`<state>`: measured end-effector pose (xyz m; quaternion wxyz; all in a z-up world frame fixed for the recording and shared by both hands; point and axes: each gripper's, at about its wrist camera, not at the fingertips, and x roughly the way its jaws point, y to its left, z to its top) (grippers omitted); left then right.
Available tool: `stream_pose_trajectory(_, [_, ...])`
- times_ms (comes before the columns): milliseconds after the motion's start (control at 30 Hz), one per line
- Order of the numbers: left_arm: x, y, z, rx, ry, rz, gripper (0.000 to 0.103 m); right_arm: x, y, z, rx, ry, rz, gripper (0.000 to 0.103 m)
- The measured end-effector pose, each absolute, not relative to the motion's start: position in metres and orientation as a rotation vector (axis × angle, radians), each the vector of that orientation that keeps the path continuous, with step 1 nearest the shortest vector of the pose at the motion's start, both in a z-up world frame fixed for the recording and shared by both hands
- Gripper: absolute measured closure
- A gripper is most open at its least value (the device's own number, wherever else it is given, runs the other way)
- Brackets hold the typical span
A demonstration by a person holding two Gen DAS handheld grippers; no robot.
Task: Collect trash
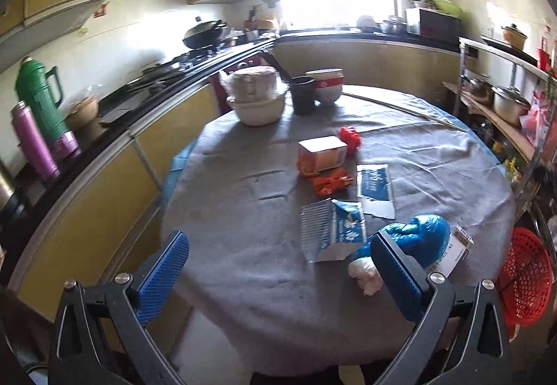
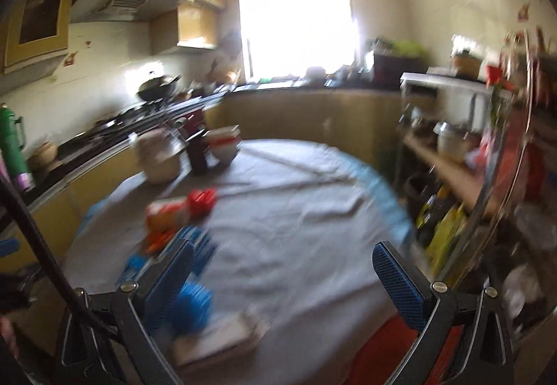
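A round counter (image 1: 243, 245) draped in grey cloth holds scattered trash: a blue plastic bag (image 1: 423, 238), torn blue-white cartons (image 1: 334, 232), an orange box (image 1: 322, 153); a red basket (image 1: 527, 277) stands beside it; the left gripper (image 1: 278, 254) and right gripper (image 2: 283, 266) hover with jaws wide apart, empty.

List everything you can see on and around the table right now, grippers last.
table: 1, round, grey cloth.
orange-and-white carton: 1, mid-table.
red crumpled wrapper: 1, just behind the carton.
orange wrapper: 1, in front of the carton.
blue-and-white packets: 2, one flat mid-table, one torn open nearer.
blue plastic bag: 1, near right edge.
white crumpled tissue: 1, near edge.
small printed box: 1, white, beside the bag.
bowls: cream stack and red-banded white stack, far side.
dark cup: 1, between the stacks.
red basket: 1, right of table, lower.
left gripper: open, empty.
right gripper: open, empty.
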<state>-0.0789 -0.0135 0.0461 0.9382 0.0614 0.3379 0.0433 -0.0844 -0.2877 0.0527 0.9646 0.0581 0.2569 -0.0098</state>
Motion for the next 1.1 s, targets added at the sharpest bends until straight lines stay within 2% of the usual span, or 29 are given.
stream_pose_trajectory(333, [-0.123,0.001,0.066,0.112,0.623,0.166,0.0,-0.128,-0.256,0.058,0.165,0.544,0.044,0.0])
stream_pose_trajectory(1100, [-0.157,0.005,0.074,0.096,0.59,0.161,0.0,-0.164,-0.241,0.077,0.141,0.508,0.058,0.0])
